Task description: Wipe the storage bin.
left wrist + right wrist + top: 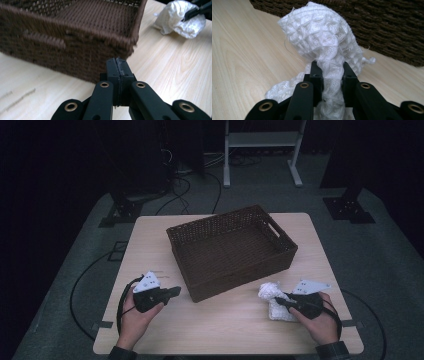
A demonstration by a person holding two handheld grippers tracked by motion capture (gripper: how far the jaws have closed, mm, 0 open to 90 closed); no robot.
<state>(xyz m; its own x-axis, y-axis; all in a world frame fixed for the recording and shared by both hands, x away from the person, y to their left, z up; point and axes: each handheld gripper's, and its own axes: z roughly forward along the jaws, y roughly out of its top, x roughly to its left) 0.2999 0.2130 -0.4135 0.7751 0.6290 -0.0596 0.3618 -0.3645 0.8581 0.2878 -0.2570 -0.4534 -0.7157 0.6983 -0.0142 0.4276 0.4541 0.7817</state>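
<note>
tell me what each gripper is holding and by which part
The right gripper pinches the white cloth by a bunched fold near its middle. The left gripper is shut on nothing.

Each hand carries a black two-jaw tool. The left gripper [172,291], at the near left of the table, has a chunky black body topped by a pale grey three-cornered plate dotted with small dark marks, and a black cable loops from it toward the near edge. The right gripper [278,301], near right, bears the same grey plate and a black cable curving round the wrist. Seen along the jaws, the linkage arms are matte black with brass-ringed pivot holes. Dark sleeve cuffs show at both wrists.
</note>
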